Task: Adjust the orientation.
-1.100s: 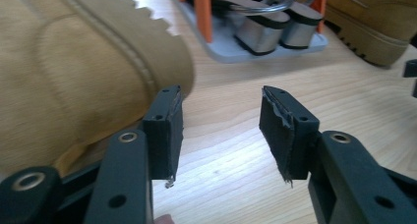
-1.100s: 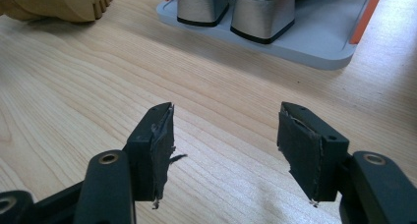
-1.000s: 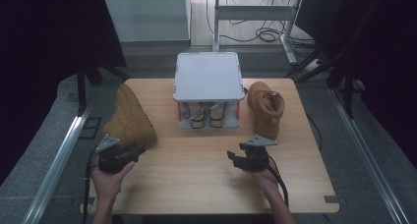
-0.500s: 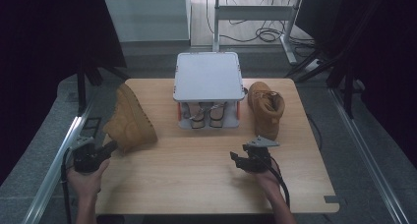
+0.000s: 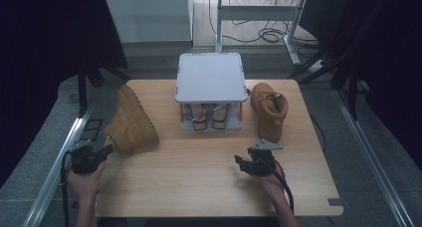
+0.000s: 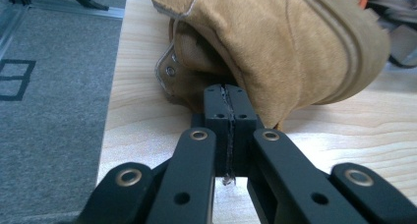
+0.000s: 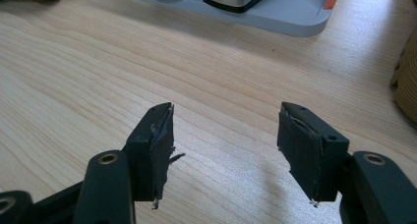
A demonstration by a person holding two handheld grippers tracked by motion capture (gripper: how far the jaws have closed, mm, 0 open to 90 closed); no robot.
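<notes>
The left gripper [image 6: 227, 94] is resting low at the table's [image 5: 209, 187] near left edge, its jaws pressed flat together with nothing between them, having just been closing. Its tips are sitting right at the collar of the tan boot lying on its side [image 6: 275, 47], just ahead of them; whether they are touching the leather I cannot tell. My worry is that the closed tips are only going to nudge the boot, sliding it further along the left edge, since shut jaws cannot catch the collar. The right gripper [image 7: 226, 135] is waiting with its jaws standing wide and empty over bare wood. Beyond it the grey rack [image 5: 211, 77] is standing, and further right the second boot [image 5: 268, 110] is sitting upright, well apart.
</notes>
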